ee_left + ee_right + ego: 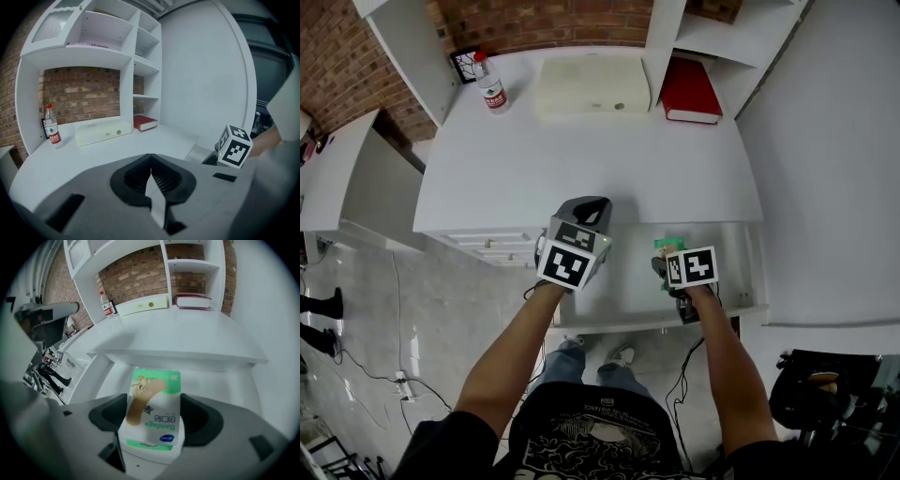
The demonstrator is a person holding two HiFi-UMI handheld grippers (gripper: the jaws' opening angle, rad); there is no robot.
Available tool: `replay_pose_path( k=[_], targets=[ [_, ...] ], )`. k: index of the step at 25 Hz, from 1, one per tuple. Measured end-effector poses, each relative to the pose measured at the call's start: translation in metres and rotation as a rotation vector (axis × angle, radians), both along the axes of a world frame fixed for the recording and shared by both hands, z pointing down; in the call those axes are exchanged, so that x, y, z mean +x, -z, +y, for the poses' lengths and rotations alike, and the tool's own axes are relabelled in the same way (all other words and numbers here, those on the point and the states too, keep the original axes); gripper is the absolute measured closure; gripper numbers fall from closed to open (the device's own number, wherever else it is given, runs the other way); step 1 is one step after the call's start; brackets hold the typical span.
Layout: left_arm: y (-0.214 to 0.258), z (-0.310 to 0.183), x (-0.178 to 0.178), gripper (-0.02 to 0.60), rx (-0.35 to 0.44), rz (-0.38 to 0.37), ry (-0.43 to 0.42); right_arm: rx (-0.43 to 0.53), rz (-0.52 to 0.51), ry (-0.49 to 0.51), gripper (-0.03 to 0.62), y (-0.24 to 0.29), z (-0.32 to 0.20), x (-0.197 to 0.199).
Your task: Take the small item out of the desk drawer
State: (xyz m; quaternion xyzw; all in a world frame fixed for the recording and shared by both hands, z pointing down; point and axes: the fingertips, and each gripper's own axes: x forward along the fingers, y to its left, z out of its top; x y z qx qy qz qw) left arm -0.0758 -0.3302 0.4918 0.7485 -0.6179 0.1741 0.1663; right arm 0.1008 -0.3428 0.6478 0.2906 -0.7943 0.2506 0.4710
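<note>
Two grippers are at the front edge of the white desk (581,159). The right gripper (154,417) pinches a green-and-white bandage box (153,392) by its sides; the box seems to hang just above the open drawer (623,298). The left gripper (150,164) has its jaws pressed together, with nothing between them.

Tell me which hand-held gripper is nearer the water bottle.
Left. The left hand-held gripper is over the front edge of the desk, whose back left holds the water bottle. The right hand-held gripper, shut on the bandage box, is farther right over the open drawer.
</note>
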Motion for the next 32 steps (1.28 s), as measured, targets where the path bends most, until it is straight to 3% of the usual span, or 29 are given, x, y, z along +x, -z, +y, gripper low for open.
replay_pose_path(
  k=[16,32],
  targets=[
    [0.05,-0.009,0.021,0.574,0.058,-0.026,-0.042,0.183,-0.174,-0.129,0.241,0.106,-0.035,0.013],
    [0.095,-0.007,0.012,0.574,0.135,-0.031,-0.007,0.496,-0.356,-0.163,0.241,0.24,-0.056,0.017]
  ],
)
